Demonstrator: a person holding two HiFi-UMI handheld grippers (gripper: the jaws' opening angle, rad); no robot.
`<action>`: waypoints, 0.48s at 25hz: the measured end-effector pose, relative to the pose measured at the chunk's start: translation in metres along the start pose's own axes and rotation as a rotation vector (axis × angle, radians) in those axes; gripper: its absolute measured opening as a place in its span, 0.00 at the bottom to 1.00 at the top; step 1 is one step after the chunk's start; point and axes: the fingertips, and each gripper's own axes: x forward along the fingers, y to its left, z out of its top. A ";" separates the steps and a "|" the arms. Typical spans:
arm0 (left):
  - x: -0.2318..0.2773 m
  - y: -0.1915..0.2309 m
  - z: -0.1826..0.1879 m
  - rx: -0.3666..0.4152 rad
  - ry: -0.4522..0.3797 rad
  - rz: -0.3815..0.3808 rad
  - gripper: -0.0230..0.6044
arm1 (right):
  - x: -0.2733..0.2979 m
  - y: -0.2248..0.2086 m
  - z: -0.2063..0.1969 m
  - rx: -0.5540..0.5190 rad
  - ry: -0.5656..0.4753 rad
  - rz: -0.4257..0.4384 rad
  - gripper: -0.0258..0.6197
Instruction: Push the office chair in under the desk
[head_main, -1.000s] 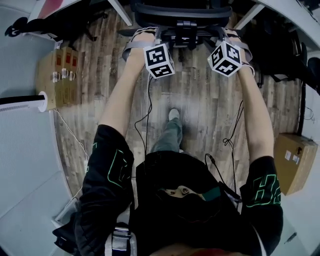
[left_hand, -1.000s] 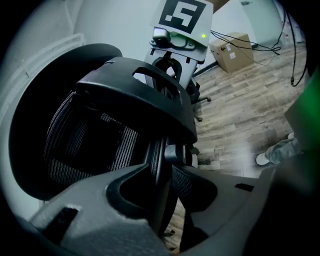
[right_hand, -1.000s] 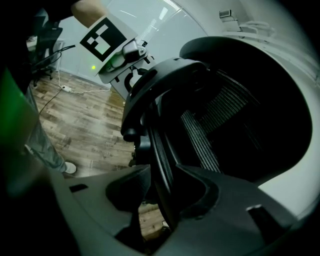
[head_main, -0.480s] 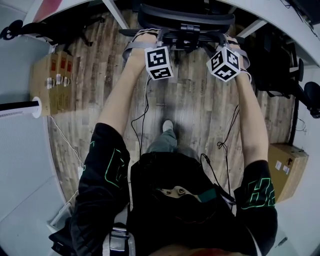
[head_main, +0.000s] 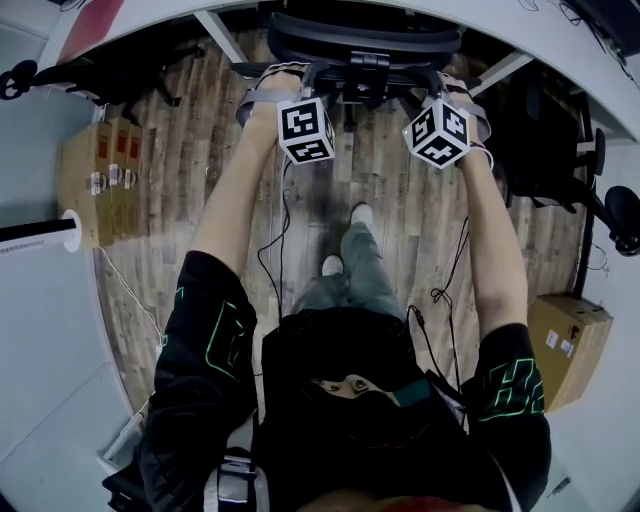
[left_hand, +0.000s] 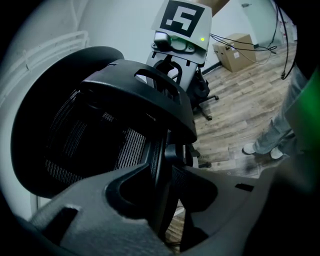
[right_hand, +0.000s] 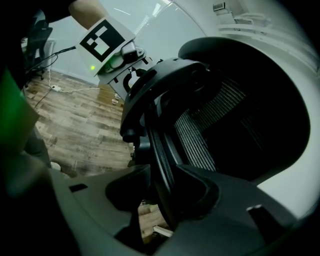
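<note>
The black mesh office chair (head_main: 365, 40) stands at the top of the head view, its backrest right at the edge of the white desk (head_main: 570, 40). My left gripper (head_main: 292, 76) holds the left side of the backrest frame and my right gripper (head_main: 452, 80) holds the right side. In the left gripper view the frame's edge (left_hand: 159, 150) runs between the jaws of the left gripper (left_hand: 162, 200), which are shut on it. The right gripper view shows the same: the right gripper (right_hand: 160, 200) is shut on the chair's frame (right_hand: 160, 145). The seat and wheels are hidden.
Cardboard boxes sit on the wood floor at the left (head_main: 100, 170) and the lower right (head_main: 565, 345). Another black chair (head_main: 545, 140) stands at the right under the desk. A white post (head_main: 35, 232) juts in from the left. The person's feet (head_main: 360, 215) stand behind the chair.
Both grippers and the chair have moved forward toward the desk, whose white edge now shows over the backrest. The person has stepped forward with the other foot.
</note>
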 end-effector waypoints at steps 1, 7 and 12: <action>0.005 0.006 -0.003 0.001 -0.001 0.001 0.27 | 0.006 -0.005 0.001 0.000 -0.002 -0.005 0.29; 0.040 0.034 -0.016 -0.002 0.007 -0.008 0.27 | 0.042 -0.033 -0.003 -0.001 0.003 -0.020 0.30; 0.070 0.066 -0.026 -0.006 0.015 -0.002 0.27 | 0.071 -0.065 -0.005 -0.008 0.001 -0.034 0.30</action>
